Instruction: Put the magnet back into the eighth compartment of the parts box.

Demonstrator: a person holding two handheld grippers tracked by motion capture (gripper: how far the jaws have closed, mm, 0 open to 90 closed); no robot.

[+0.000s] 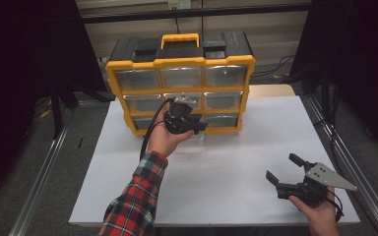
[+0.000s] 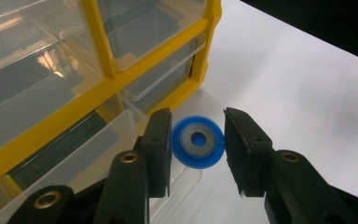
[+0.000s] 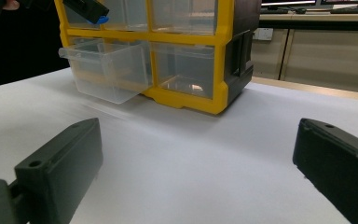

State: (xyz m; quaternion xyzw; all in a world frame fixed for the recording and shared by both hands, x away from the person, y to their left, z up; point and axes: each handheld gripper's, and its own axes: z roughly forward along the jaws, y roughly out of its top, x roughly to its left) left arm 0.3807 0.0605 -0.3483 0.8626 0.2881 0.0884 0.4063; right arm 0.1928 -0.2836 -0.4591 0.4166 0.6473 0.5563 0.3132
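A blue disc (image 2: 200,158) with a grey ring set in its face sits between the jaws of my left gripper (image 2: 198,114), and both pads press on its rim. That gripper (image 1: 189,125) hovers in front of the yellow and black drawer cabinet (image 1: 179,54), just above a clear drawer (image 2: 74,158) pulled out of the bottom row. In the right gripper view the same drawer (image 3: 107,70) juts out, with the blue disc (image 3: 101,20) held above it. My right gripper (image 1: 281,166) rests low at the table's near right, open with nothing between its jaws (image 3: 198,135).
The cabinet (image 3: 186,100) stands at the back of the white table (image 1: 256,142), its other clear drawers pushed in. Metal rails run along both sides of the table. A wooden strip shows behind the cabinet's right end.
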